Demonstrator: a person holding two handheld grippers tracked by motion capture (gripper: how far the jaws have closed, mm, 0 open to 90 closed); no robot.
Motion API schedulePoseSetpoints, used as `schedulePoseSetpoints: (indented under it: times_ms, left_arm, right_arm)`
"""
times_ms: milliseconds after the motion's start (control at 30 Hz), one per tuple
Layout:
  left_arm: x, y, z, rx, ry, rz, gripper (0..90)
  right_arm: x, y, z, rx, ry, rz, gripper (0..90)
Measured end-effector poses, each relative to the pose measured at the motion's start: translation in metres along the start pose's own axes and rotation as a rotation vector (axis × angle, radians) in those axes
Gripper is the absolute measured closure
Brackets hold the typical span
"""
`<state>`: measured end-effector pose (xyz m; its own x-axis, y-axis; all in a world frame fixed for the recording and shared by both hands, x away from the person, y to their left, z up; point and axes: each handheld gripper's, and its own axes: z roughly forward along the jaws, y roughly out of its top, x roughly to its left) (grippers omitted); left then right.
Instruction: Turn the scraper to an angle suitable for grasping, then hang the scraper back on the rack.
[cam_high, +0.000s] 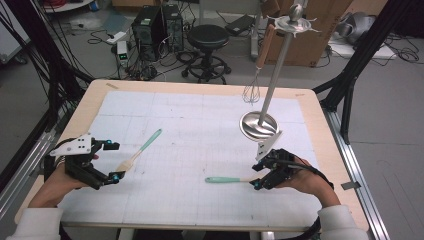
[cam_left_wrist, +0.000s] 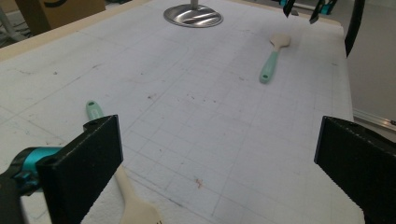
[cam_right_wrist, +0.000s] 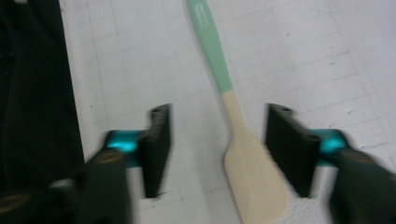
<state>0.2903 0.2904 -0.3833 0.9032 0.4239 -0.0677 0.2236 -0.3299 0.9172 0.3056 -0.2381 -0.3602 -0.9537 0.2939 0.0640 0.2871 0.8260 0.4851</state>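
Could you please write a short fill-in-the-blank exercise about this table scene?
1. The right tongs are ____, a spatula lying loose between them.
2. Both spatula handles are ____ in colour.
3. From the metal stand hangs a wire ____.
4. The left tongs hold ____.

Missing words: open; green; whisk; nothing

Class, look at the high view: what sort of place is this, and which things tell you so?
Probably a lab or workshop: computer towers and loose cables on the floor, a stool, cardboard boxes, and a gridded test table.
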Motion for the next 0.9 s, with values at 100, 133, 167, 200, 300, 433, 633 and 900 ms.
schedulePoseSetpoints:
  times_ms: [100, 133, 167, 200, 300, 433, 633, 900]
  left_arm:
    - [0.0, 0.0, 0.0, -0.001, 0.0, 0.001, 1.7]
    - [0.0, 0.0, 0.0, -0.001, 0.0, 0.0, 1.7]
    - [0.0, 0.0, 0.0, -0.002, 0.002, -0.002, 1.7]
    - [0.0, 0.0, -0.001, -0.001, 0.002, -0.001, 1.7]
    - [0.0, 0.0, -0.002, -0.003, 0.002, 0.002, 1.7]
    - [-0.001, 0.0, -0.002, -0.004, -0.002, 0.003, 1.7]
    - [-0.002, 0.0, -0.002, 0.001, -0.002, 0.007, 1.7]
    - [-0.001, 0.001, -0.003, -0.006, 0.003, 0.006, 1.7]
  right_arm:
    - [0.0, 0.002, -0.007, -0.042, -0.019, -0.008, 5.7]
    - [0.001, 0.002, -0.009, -0.06, -0.027, -0.006, 0.6]
    - [0.001, 0.003, -0.011, -0.088, -0.04, -0.012, 0.2]
    - [0.002, 0.004, -0.014, -0.115, -0.04, -0.018, 0.2]
    - [0.003, 0.007, -0.021, -0.169, -0.038, -0.034, 0.2]
    - [0.004, 0.01, -0.026, -0.157, -0.036, -0.055, 0.2]
    - [0.004, 0.014, -0.027, -0.13, -0.036, -0.064, 0.2]
    - [0.003, 0.021, -0.03, -0.111, -0.041, -0.073, 0.2]
